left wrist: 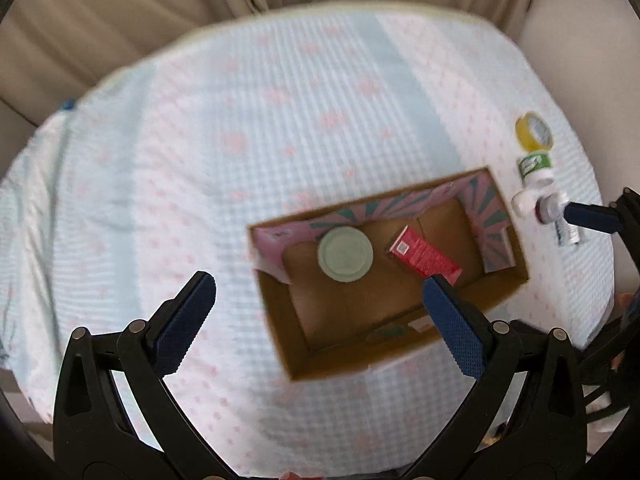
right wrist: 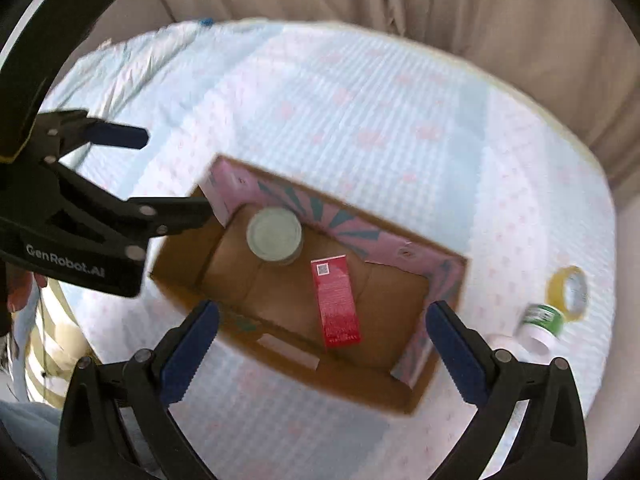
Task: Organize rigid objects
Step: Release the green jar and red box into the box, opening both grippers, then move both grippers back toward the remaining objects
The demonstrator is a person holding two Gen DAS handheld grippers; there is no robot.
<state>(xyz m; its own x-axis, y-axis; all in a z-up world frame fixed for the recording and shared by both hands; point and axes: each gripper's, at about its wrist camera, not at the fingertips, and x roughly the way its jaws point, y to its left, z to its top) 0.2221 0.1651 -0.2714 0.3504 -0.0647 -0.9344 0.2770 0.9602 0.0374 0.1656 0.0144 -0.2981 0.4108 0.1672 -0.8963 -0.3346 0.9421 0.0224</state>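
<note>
An open cardboard box (left wrist: pixel 280 320) (right wrist: pixel 400 396) sits on a table with a pale blue cloth. Inside lie a round pale green lid or tin (left wrist: pixel 345 254) (right wrist: pixel 274 233) and a red carton (left wrist: pixel 424 255) (right wrist: pixel 335 302). My left gripper (left wrist: pixel 320 304) is open and empty, above the box's near left side; it also shows in the right wrist view (right wrist: pixel 168 168). My right gripper (right wrist: pixel 322 328) is open and empty above the box's near edge; one of its fingers (left wrist: pixel 592 216) shows at the right of the left wrist view.
Right of the box lie a yellow tape roll (left wrist: pixel 534 132) (right wrist: pixel 570 292), a white bottle with a green label (left wrist: pixel 534 168) (right wrist: pixel 540 324) and other small white bottles (left wrist: pixel 536 202). Beige curtains (left wrist: pixel 160 8) hang behind the table.
</note>
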